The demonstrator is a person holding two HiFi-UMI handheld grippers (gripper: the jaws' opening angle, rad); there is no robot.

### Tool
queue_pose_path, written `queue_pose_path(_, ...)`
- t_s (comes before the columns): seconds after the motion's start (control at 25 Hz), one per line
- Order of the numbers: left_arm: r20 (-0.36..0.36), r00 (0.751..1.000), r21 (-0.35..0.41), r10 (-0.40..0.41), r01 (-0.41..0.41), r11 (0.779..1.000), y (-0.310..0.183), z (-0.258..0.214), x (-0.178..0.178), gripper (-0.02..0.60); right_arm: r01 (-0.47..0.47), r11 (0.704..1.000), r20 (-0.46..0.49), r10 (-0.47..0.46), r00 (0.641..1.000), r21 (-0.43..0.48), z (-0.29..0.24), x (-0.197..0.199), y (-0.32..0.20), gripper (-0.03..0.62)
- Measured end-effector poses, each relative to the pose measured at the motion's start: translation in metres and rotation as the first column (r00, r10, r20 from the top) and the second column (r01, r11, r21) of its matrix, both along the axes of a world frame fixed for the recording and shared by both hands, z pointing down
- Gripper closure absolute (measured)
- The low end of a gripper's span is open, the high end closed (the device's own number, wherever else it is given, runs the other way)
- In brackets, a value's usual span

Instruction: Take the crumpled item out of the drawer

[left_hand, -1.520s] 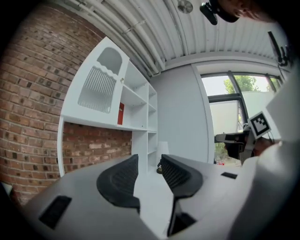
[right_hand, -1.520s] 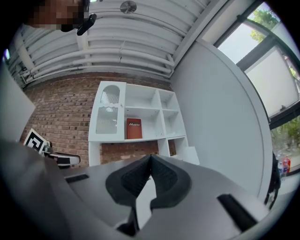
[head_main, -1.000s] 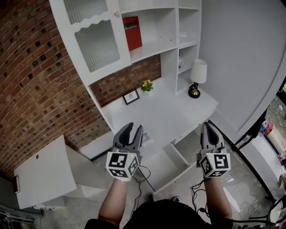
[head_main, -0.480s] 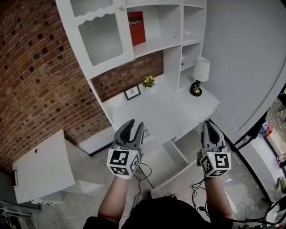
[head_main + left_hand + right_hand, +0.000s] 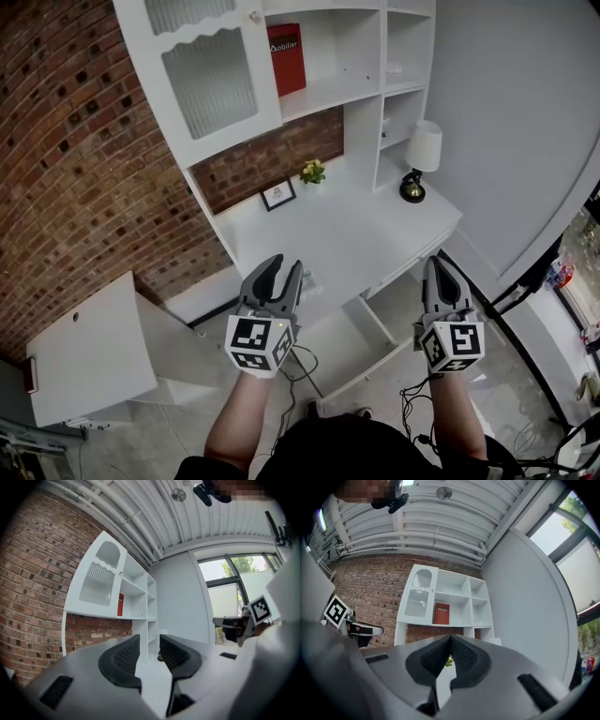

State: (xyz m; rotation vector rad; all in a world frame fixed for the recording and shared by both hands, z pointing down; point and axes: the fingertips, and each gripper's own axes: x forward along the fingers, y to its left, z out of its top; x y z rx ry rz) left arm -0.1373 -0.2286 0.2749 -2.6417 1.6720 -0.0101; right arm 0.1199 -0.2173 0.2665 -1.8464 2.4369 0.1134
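White desk with shelves above, set against a brick wall; its drawer stood pulled out under the front edge. Left gripper, held level over the drawer's far left corner: jaws spread and just lately narrowing a little, nothing between them. Right gripper, over the drawer's right side: jaws pressed together at the tips, holding nothing. Crumpled item: a small pale lump just beside the left gripper's tip, half hidden; whether it lay inside the drawer's far corner or on the desk edge could not be told. Judged light, soft and yielding, neither slippery nor fragile; best pinched gently by a raised fold on top.
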Motion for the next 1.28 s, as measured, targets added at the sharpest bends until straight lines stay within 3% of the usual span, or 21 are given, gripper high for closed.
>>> queue_pose_path(1.28,-0.002,1.0,-0.038,0.017,-0.017,0.999,-0.015,0.015,-0.004,0.453,0.01,1.0,-0.024,-0.011,1.0,-0.02,0.009,-0.011,-0.014,0.594)
